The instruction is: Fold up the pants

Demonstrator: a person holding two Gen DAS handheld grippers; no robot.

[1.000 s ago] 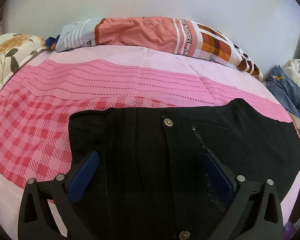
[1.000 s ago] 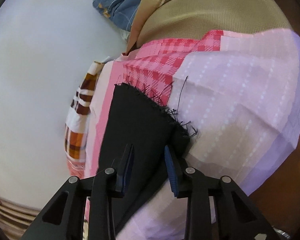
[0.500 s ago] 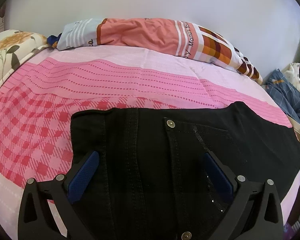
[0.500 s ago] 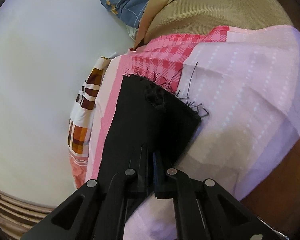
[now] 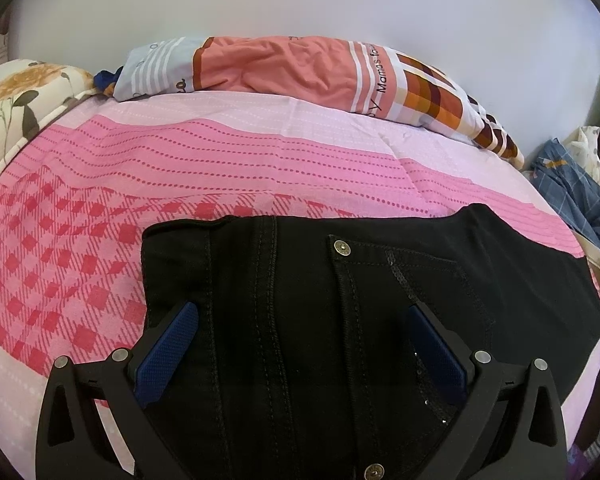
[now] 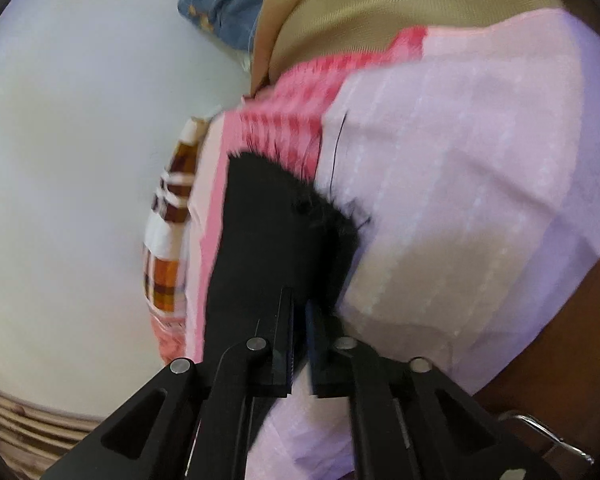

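Hidden: right wrist view is blurred; the pants' (image 5: 300,320) lower waist is cut off by the frame.
Pants: black, flat on the bed (image 5: 220,168); long axis runs waistband at left to frayed hem (image 6: 284,176) at right.
Left gripper (image 5: 300,320): fingers spread over the waistband.
Right gripper (image 6: 298,312): fingers pinching the leg cloth near the hem.
Room: pink checked sheet, patterned pillow (image 5: 300,72), pale wall (image 5: 300,0).

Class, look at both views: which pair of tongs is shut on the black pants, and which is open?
The right tongs are shut on the black pants near the frayed hem. The left tongs stand wide open over the waist end, gripping nothing.
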